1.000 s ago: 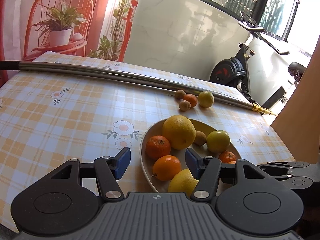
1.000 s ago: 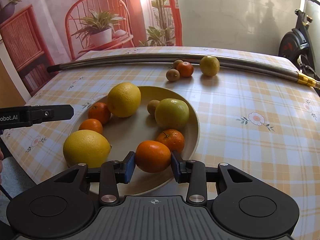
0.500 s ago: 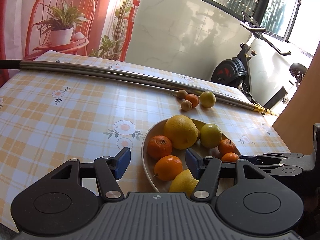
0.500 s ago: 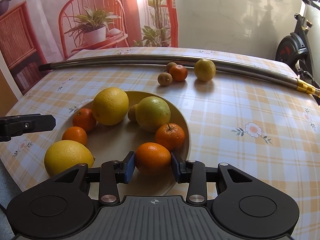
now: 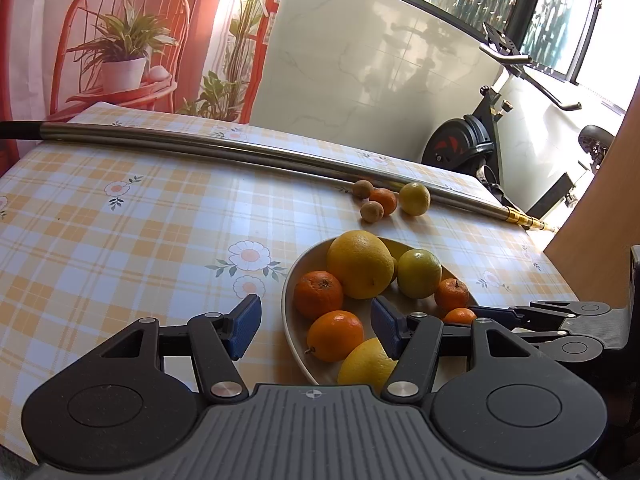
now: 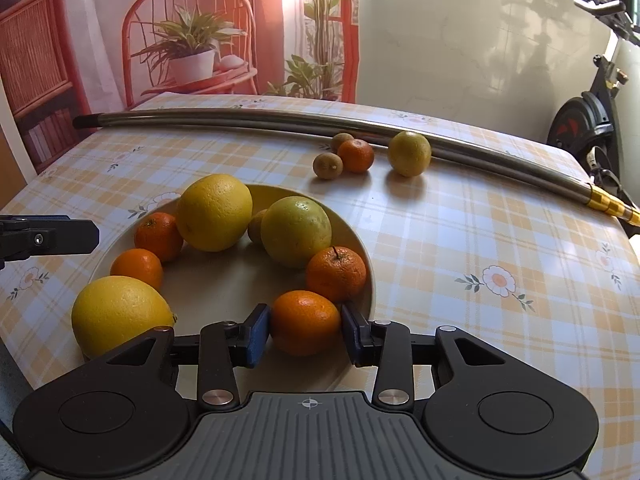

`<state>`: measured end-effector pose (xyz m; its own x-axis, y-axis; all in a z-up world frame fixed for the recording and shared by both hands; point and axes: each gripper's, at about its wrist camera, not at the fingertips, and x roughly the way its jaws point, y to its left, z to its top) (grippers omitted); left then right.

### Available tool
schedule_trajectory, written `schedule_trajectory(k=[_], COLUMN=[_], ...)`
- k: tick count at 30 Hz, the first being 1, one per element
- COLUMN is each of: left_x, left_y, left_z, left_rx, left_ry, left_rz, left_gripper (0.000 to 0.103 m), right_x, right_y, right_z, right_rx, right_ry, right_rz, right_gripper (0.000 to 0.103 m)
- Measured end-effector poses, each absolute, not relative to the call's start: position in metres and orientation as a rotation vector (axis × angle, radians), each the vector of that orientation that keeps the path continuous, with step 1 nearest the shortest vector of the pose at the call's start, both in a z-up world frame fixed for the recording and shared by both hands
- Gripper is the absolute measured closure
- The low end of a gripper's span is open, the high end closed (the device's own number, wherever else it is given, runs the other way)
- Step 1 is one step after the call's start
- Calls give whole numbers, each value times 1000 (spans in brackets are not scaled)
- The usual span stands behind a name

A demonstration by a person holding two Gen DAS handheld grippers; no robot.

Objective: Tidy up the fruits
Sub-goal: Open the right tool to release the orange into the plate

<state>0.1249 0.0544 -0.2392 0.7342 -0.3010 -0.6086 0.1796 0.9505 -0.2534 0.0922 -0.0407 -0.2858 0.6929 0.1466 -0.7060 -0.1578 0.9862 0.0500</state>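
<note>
A beige plate on the checked table holds several oranges, mandarins, lemons and a yellow-green citrus. My right gripper is shut on an orange mandarin at the plate's near rim, next to another mandarin. My left gripper is open and empty, its jaws straddling the plate's left rim near an orange. Loose on the table behind the plate lie two kiwis, a mandarin and a yellow-green citrus.
A long steel pipe lies across the back of the table, just behind the loose fruit. An exercise bike stands beyond the table's right end. The table's near edge is right under both grippers.
My right gripper has carried the mandarin forward and left over the plate rim. The yellow-green citrus in the plate rolled left toward the big lemon. My left gripper stayed open, almost still.
</note>
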Motion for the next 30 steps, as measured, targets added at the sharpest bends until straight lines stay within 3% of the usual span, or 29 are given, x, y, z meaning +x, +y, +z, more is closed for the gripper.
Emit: schedule_trajectory(k=[11,15,30], left_x=[125,125,125], left_y=[55,55,55], left_z=[-238,-239,-240], left_rx=[-187,-187,-188], left_ry=[703,704,710], left_rz=[-261,-258,-252], left_gripper=[40,39,39], right_x=[76,75,76], right_y=[-37,-34,-47], right_z=[-278,-277,-282], right_rx=[-72,-117,-40], right_ry=[745,730,747], right_rz=[150,122,110], right_gripper=[66,58,51])
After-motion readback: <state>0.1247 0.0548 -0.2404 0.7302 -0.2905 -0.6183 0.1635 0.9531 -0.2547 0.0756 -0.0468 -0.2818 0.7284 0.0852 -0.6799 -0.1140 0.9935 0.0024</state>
